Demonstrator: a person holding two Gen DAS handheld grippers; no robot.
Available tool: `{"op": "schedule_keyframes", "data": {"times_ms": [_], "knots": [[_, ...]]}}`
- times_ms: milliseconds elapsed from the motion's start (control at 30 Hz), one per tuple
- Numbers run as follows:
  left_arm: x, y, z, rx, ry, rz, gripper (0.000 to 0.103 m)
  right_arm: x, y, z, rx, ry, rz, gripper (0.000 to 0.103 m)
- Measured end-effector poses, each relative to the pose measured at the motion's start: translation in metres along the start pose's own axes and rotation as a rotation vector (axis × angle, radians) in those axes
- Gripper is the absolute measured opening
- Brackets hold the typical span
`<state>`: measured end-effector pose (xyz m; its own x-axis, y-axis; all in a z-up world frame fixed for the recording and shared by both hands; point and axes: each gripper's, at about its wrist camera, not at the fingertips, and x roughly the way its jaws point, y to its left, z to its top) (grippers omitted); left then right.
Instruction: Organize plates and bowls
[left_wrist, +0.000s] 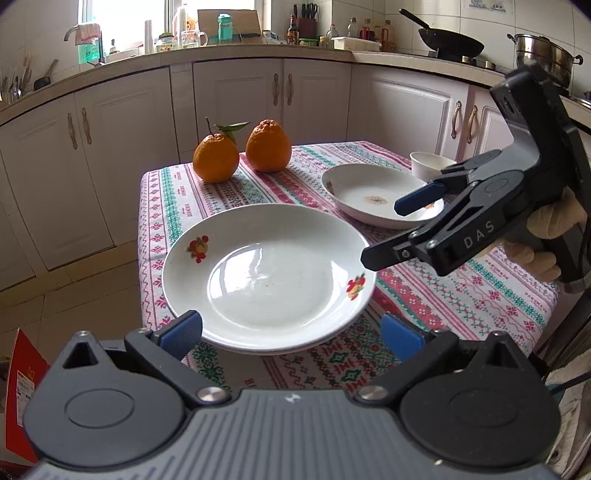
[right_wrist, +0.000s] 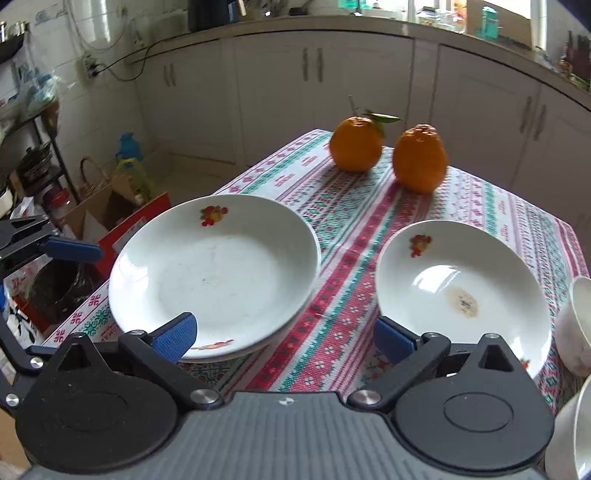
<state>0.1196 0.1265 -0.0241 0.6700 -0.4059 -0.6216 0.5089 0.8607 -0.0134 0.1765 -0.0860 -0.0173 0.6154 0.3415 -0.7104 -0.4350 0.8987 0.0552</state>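
My left tool hangs with its blue pads spread wide at the lower middle of its frame, gripping nothing. Between them, further off, lies the large white glazed plate with red fruit decals, and a second rim shows beneath it, so I judge two plates are stacked there. My right tool is also wide apart and empty, over the patterned red-and-green tablecloth on the table, in the gap between that large plate and the smaller white deep plate with a brown stain at lower right. A small white bowl sits behind the stained plate, at right in the left view; two oranges stand at the back.

The glazed ceramic looks stiff, smooth and breakable, probably slippery under the pads. I would pinch the thin rim at its near edge, one pad above and one below, and lift level.

The right tool's arm reads "DAS" in the left view; words woven into the cloth are too small to read.
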Motion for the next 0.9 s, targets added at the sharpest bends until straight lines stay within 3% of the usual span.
{"op": "schedule_keyframes", "data": {"times_ms": [167, 333, 633, 900], "knots": [[-0.016, -0.021, 0.011, 0.022, -0.053, 0.002, 0.102, -0.021, -0.017, -0.020, 0.100, -0.048, -0.070, 0.103], [-0.028, -0.042, 0.025, 0.076, -0.093, 0.020, 0.102, -0.039, -0.022, -0.035, 0.070, -0.074, -0.126, 0.103], [-0.014, -0.074, 0.030, 0.105, -0.021, -0.041, 0.102, -0.053, -0.030, -0.062, 0.058, -0.087, -0.202, 0.103], [0.005, -0.085, 0.041, 0.117, -0.005, -0.019, 0.102, -0.034, -0.045, -0.081, 0.090, -0.027, -0.217, 0.103]]}}
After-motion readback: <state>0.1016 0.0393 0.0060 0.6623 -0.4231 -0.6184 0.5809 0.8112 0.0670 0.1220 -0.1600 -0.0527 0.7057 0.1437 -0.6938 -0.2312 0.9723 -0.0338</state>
